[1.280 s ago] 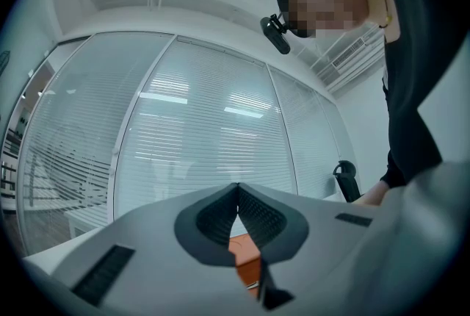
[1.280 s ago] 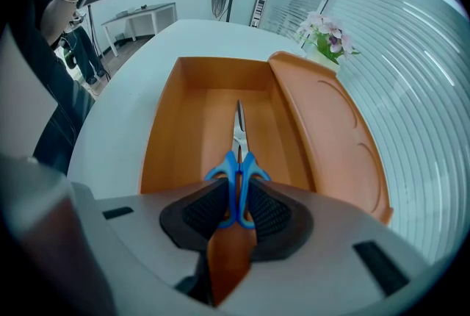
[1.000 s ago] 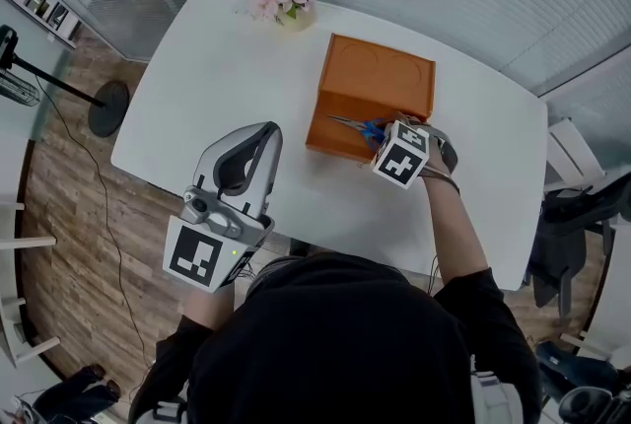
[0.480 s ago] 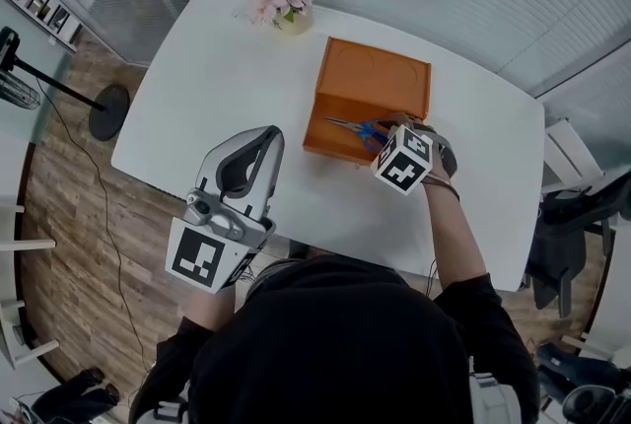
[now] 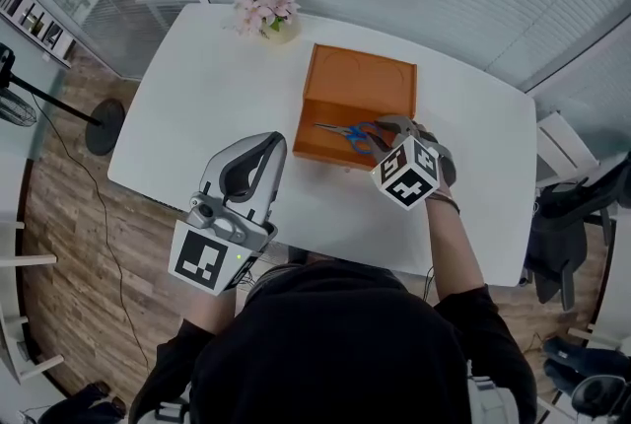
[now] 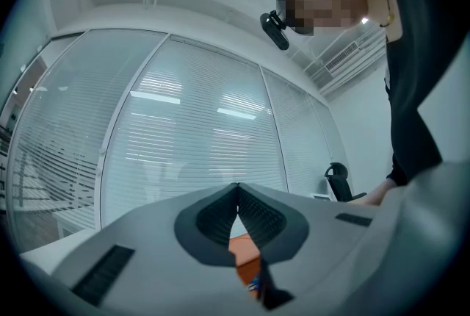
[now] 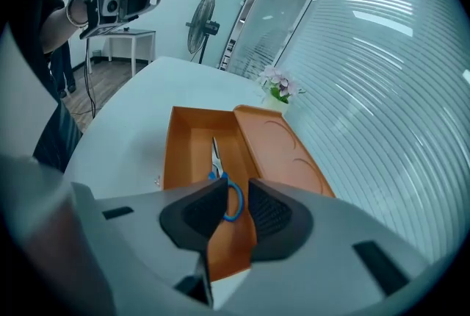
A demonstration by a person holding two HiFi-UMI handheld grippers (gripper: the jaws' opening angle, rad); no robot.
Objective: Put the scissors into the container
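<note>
An open orange container [image 5: 347, 94] stands on the white table [image 5: 212, 82], its lid [image 7: 277, 151] folded back. The scissors [image 5: 344, 132], with steel blades and blue handles, lie inside the container's tray [image 7: 181, 153]. In the right gripper view the blue handle loop [image 7: 234, 203] shows in the gap between the jaws, clear of the right pad. My right gripper [image 5: 387, 129] hovers at the container's near right end, open [image 7: 237, 193]. My left gripper [image 5: 267, 146] is held over the table's near edge, left of the container, shut and holding nothing [image 6: 237, 188].
A small pot of pink flowers [image 5: 263, 6] stands at the table's far left corner. Bare tabletop lies left and right of the container. A standing fan's base [image 5: 104, 112] is on the wooden floor to the left, and dark chairs [image 5: 582, 215] stand at the right.
The right gripper has let go of the scissors and drawn back a little toward me, and they now lie in the container. The left gripper has hardly moved.
</note>
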